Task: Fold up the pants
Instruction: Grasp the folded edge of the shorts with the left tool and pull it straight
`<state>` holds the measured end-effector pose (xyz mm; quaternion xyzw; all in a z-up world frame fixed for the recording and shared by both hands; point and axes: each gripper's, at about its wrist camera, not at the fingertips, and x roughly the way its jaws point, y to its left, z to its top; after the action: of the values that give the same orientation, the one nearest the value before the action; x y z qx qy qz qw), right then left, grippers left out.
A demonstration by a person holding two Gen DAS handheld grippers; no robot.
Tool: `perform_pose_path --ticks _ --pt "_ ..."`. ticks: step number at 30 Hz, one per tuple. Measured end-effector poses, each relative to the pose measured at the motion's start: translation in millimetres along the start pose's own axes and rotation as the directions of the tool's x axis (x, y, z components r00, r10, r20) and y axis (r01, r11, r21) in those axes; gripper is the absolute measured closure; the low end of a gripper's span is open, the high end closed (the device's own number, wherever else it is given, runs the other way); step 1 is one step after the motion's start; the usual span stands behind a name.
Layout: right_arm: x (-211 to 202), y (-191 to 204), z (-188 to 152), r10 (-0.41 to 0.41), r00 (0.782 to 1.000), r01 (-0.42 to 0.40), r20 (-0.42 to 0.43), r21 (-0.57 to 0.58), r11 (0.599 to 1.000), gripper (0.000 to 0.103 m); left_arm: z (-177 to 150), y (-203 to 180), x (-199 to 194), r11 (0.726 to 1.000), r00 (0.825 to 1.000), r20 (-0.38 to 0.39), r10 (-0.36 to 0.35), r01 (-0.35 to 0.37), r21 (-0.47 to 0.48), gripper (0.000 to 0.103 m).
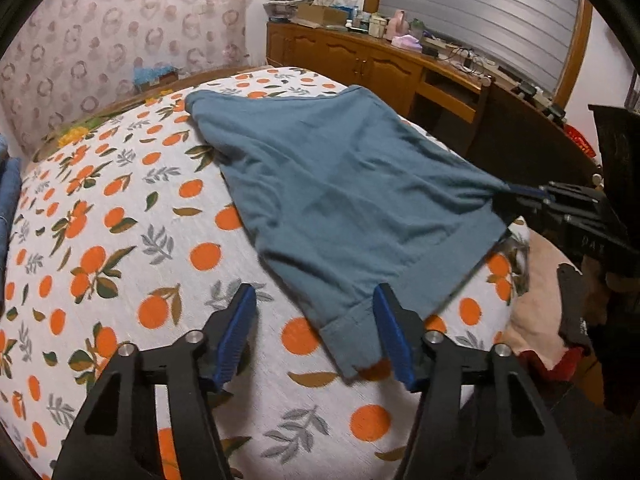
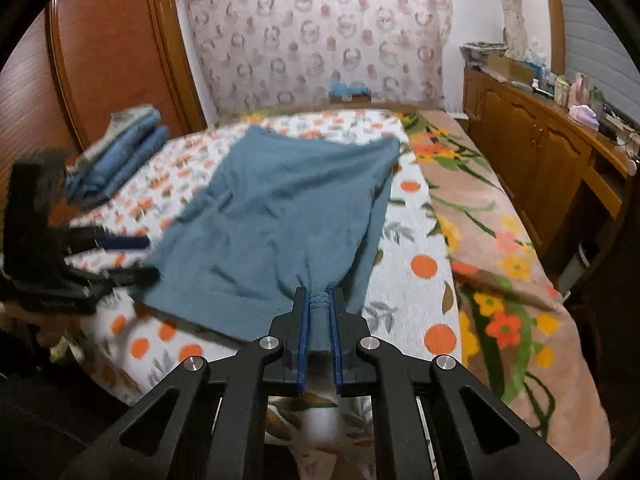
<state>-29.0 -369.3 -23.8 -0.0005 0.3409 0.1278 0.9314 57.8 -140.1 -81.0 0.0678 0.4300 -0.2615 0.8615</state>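
Teal blue pants [image 1: 344,184] lie spread on a bed sheet printed with oranges [image 1: 120,220]; they also show in the right wrist view [image 2: 276,216]. My left gripper [image 1: 316,300] is open, its fingers on either side of the near corner of the pants, its right finger [image 1: 390,332] touching the cloth edge. My right gripper [image 2: 319,300] is shut on the bunched waistband corner of the pants. It appears in the left wrist view [image 1: 516,194] at the pants' right corner. The left gripper shows blurred in the right wrist view [image 2: 140,258].
A stack of folded blue clothes [image 2: 120,152] sits on the bed's far left. A floral blanket [image 2: 492,240] covers the bed's right side. A wooden cabinet [image 2: 540,148] with clutter on top runs along the right wall. A wooden wardrobe [image 2: 108,48] stands behind.
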Motion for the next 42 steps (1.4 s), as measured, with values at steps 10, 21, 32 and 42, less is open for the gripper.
perform_pose_path --ticks 10,21,32,42 --pt "-6.1 9.4 -5.3 0.0 1.0 0.0 0.014 0.003 1.0 0.094 -7.0 -8.9 -2.8 1.0 1.0 -0.014 -0.025 0.025 0.018 0.053" --pt "-4.9 11.8 -3.0 0.0 1.0 0.0 0.018 0.016 1.0 0.094 -5.6 -7.4 -13.8 0.998 0.998 0.027 -0.061 0.061 0.008 0.086" --pt "1.3 15.6 -12.6 -0.03 0.999 0.029 -0.014 -0.009 1.0 0.082 -7.9 0.5 -10.5 0.999 0.999 0.001 -0.049 0.049 -0.015 0.085" --pt "13.6 11.4 -13.5 -0.055 0.996 0.056 -0.064 0.01 0.998 0.075 -10.1 3.3 -6.2 0.999 0.999 -0.009 -0.048 0.047 -0.021 0.084"
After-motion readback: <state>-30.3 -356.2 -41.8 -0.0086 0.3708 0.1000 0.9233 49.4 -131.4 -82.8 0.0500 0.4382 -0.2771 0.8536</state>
